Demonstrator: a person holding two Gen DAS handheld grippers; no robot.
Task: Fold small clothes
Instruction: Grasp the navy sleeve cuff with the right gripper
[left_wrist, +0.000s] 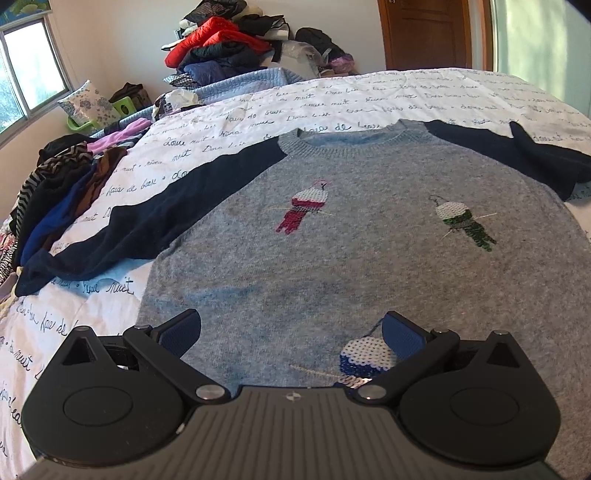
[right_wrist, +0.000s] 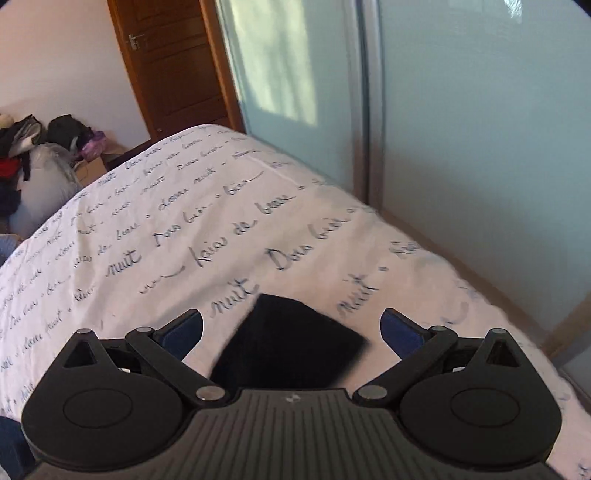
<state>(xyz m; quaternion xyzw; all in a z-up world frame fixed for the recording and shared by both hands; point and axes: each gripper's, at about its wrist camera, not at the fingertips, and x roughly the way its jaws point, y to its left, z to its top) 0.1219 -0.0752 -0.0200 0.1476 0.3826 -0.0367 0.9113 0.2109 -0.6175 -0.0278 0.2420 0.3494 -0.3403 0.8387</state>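
Bedspread (left_wrist: 110, 295): sweater (left_wrist: 332, 240) beneath left hand-held gripper (left_wrist: 291, 332).

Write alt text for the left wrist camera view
A grey sweater with navy sleeves and sequinned birds lies flat, face up, on a script-printed bedspread. The open left gripper hovers over its hem; piled clothes line the bed's left edge.

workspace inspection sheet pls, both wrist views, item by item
surface: bed with white script-print cover
job's things: grey sweater lying flat, front up, navy sleeves spread; dark sleeve end between the right fingers
clutter: clothes heap along bed's left edge; clothes pile by the far wall
grippers: left gripper open over the hem; right gripper open
cables: nothing seen
surroundings: window, wooden door, frosted sliding panels
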